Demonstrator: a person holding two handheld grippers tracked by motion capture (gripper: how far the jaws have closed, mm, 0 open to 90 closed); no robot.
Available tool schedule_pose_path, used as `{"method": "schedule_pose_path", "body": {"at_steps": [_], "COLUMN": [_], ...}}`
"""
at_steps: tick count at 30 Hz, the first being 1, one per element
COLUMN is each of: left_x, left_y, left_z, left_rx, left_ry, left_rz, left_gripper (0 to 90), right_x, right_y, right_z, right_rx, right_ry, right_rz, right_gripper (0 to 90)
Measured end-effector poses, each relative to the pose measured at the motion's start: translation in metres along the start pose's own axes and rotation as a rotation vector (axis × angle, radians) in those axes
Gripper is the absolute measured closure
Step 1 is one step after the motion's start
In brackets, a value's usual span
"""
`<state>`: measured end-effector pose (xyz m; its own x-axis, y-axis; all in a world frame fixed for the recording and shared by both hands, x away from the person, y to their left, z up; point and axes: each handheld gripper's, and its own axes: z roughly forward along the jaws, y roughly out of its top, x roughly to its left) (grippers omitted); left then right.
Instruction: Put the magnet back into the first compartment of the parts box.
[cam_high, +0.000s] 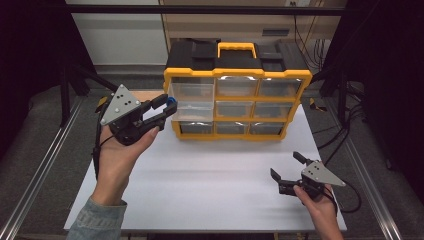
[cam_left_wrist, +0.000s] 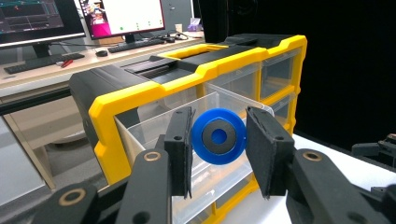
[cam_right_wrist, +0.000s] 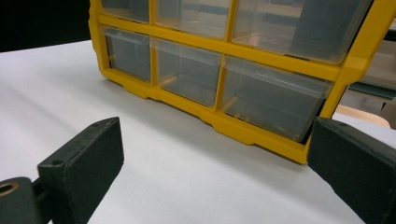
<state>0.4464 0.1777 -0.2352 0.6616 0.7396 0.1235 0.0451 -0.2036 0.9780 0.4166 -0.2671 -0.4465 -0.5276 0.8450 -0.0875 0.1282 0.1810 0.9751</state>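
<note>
Right gripper (cam_high: 286, 171): lower right of the high view, held low over the white table (cam_high: 210, 190); jaws spread wide and empty, touching nothing. In its own view the two black jaws stand at the far lower corners with bare white surface between them.
Left gripper (cam_high: 165, 107): left of centre in the high view, raised in the left hand (cam_high: 122, 150); jaws partly closed around a blue disc (cam_left_wrist: 218, 136), which sits between the pads. The pad (cam_left_wrist: 180, 149) on the frame's left looks to be against the disc's rim; a thin gap seems to show at the other pad, so I cannot tell if the grip is firm.
Blue disc: round, with a dark grey ring and a blue centre, facing the camera in the left gripper view; in the high view only a blue speck (cam_high: 171, 100) at the jaw tips.
Open drawer (cam_left_wrist: 196, 121): clear, pulled out of the organizer's upper-left bay; the disc hangs just at its front corner.
Organizer (cam_high: 235, 95): yellow-framed, black-topped, at the table's far middle; other drawers pushed in.
Open room: wide bare table in front of the organizer and between the two grippers.
Edges: table's near edge at the bottom of the high view; dark floor either side.
Beyond: monitors (cam_left_wrist: 79, 18) and a keyboard (cam_left_wrist: 135, 44) on a desk, upper left of the left gripper view.
</note>
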Motion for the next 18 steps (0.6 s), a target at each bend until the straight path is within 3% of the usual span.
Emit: {"method": "schedule_pose_path", "body": {"at_steps": [18], "left_x": [-0.002], "left_y": [0.008], "left_z": [0.011], "left_rx": [0.0], "left_ry": [-0.017], "left_rz": [0.002], "left_gripper": [62.0], "right_x": [0.0], "right_y": [0.0], "right_z": [-0.001], "right_rx": [-0.002], "right_ry": [0.002], "right_rz": [0.011], "right_gripper": [4.3]}}
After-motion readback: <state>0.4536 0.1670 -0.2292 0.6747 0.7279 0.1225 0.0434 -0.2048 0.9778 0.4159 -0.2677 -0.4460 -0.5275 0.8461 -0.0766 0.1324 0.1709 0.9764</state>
